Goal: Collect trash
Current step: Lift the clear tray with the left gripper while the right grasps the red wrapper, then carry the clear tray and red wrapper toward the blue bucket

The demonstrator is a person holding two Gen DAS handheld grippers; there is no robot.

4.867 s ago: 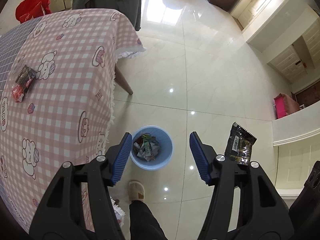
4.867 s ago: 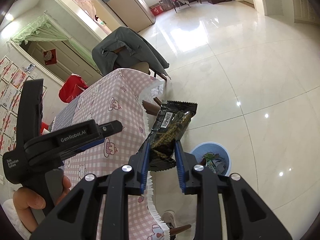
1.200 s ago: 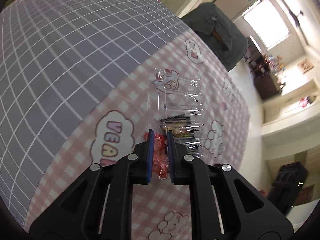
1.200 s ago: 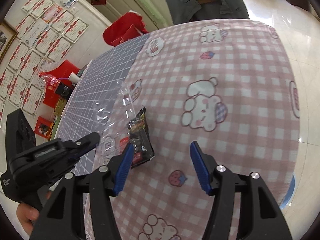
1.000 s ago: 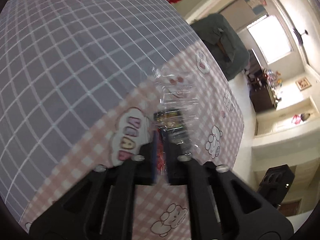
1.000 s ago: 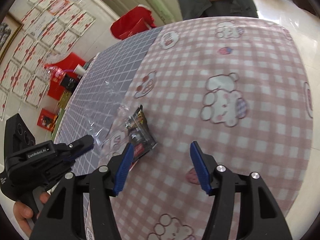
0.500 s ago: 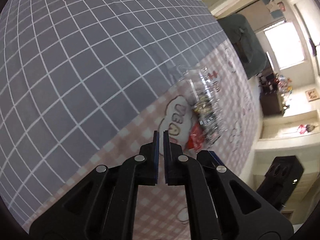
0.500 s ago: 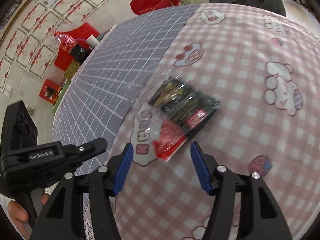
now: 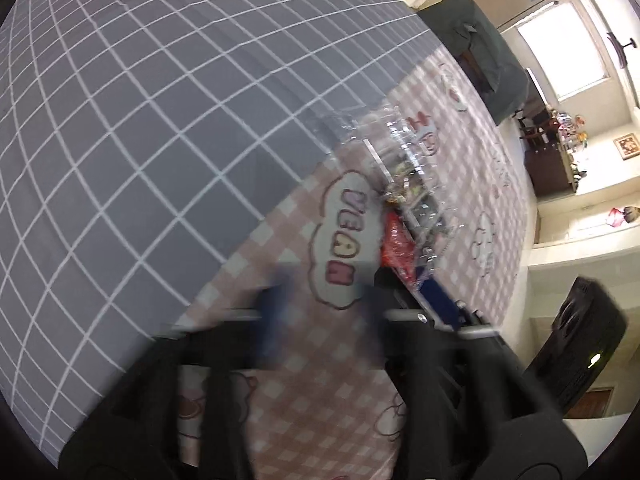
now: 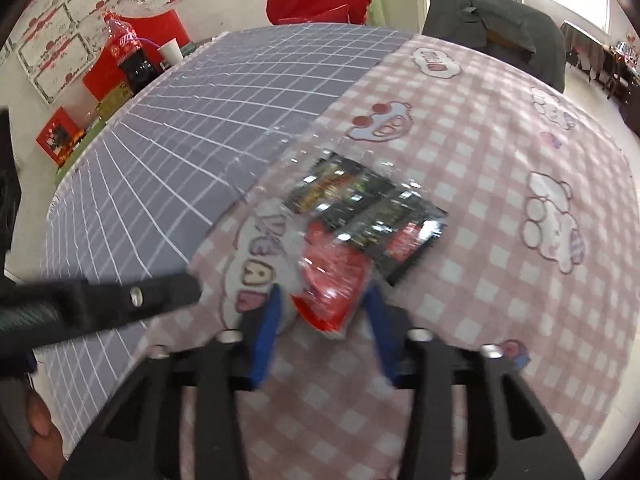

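Our right claw (image 10: 320,320) has just been closing around the red wrapper (image 10: 332,280), which lies on the tabletop (image 10: 480,240) touching the dark wrapper (image 10: 368,204), both under crinkled clear film (image 10: 280,152). We cannot tell whether its pads press yet, so we judge it may pinch only slippery film and lose the wrapper. Our left claw (image 9: 352,300) has just opened wide, empty; no bin shows, only the cola bottle (image 10: 128,56) and cup (image 10: 172,49) beyond.

Red wrapper (image 10: 334,280), black wrapper (image 10: 372,204), pink-checked cloth (image 10: 500,208), grey grid cloth (image 10: 200,120)
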